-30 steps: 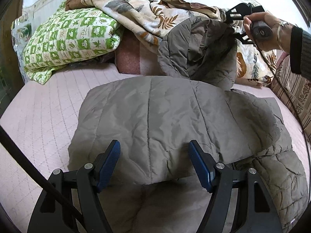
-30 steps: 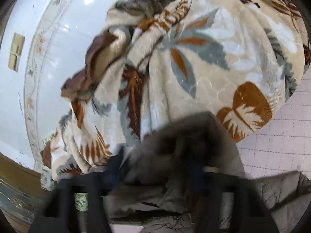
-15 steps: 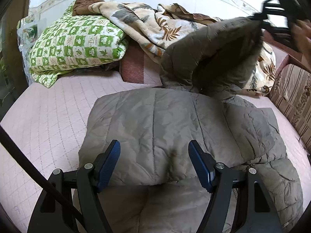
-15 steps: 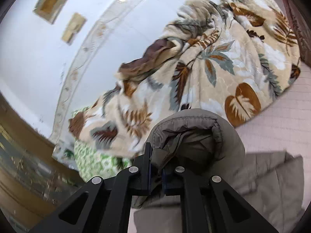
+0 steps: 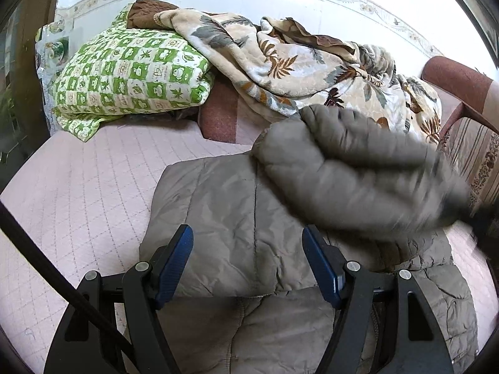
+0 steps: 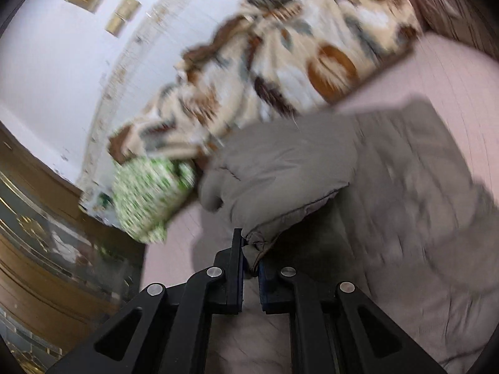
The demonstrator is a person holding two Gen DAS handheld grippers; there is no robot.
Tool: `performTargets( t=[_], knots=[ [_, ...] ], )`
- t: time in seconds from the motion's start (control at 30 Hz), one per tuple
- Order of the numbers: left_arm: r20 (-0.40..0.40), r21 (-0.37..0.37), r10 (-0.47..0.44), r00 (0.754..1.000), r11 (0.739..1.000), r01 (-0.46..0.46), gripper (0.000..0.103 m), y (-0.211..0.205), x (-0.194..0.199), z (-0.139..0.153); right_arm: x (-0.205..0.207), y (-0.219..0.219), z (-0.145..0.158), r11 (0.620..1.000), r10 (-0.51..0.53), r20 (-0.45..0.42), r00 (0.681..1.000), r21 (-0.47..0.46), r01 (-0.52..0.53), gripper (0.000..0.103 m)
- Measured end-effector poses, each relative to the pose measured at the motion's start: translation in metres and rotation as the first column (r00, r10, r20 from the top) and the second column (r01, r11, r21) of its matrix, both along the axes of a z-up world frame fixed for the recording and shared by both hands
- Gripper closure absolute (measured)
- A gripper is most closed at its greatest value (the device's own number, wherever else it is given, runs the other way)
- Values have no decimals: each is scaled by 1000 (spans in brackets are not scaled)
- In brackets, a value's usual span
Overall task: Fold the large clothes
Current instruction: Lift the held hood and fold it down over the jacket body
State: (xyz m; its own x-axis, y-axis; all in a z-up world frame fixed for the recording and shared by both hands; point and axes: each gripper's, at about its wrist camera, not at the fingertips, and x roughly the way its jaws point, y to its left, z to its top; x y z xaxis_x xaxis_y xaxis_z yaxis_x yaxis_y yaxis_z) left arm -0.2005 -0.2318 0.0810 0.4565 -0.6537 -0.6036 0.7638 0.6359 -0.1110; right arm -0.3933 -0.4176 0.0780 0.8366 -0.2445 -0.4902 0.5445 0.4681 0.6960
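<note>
Pink quilted bed (image 5: pixel 78 193) against a white wall. Right gripper (image 6: pixel 249 268): fingers pressed together, pinching the edge of a grey padded jacket (image 5: pixel 237 218) sleeve, lifted over the jacket's body. Left gripper (image 5: pixel 248 261): fingers spread, nothing between them, above the jacket's near part. Jacket lies on the bed. Beyond: leaf-print blanket (image 5: pixel 280 59), green checked pillow (image 5: pixel 131 78).
</note>
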Motion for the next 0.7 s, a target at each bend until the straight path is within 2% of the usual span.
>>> performTargets(
  t=[0.17,0.23,0.3,0.33,0.4,0.47,0.57,0.7],
  knots=[
    [4,3,-8,1000,1000,8,31,0,0,0,17,-1,-73,998,20,-145,989,57,-12,94],
    [4,4,-7,1000,1000,7,31,-1,1,0,19,-8,-86,998,11,-149,989,70,0,94],
    [-2,7,-7,1000,1000,7,31,-3,2,-2,24,-15,-92,997,46,-164,985,74,-34,91],
    [-4,8,-8,1000,1000,8,31,-3,2,-2,23,-17,-91,996,53,-157,986,78,-41,91],
    [-6,6,-10,1000,1000,10,31,-4,3,-2,18,-18,-87,994,80,-148,986,83,-68,82],
    [-6,4,-13,1000,1000,13,31,-4,3,-2,11,-15,-79,991,121,-164,979,77,-109,69],
    [-7,-3,-11,1000,1000,11,31,-3,3,-1,-6,-5,-62,987,161,-162,974,56,-154,66],
    [-12,-6,-9,1000,1000,9,31,-3,1,-1,-23,4,-21,985,140,-145,979,-81,-153,66]
  ],
)
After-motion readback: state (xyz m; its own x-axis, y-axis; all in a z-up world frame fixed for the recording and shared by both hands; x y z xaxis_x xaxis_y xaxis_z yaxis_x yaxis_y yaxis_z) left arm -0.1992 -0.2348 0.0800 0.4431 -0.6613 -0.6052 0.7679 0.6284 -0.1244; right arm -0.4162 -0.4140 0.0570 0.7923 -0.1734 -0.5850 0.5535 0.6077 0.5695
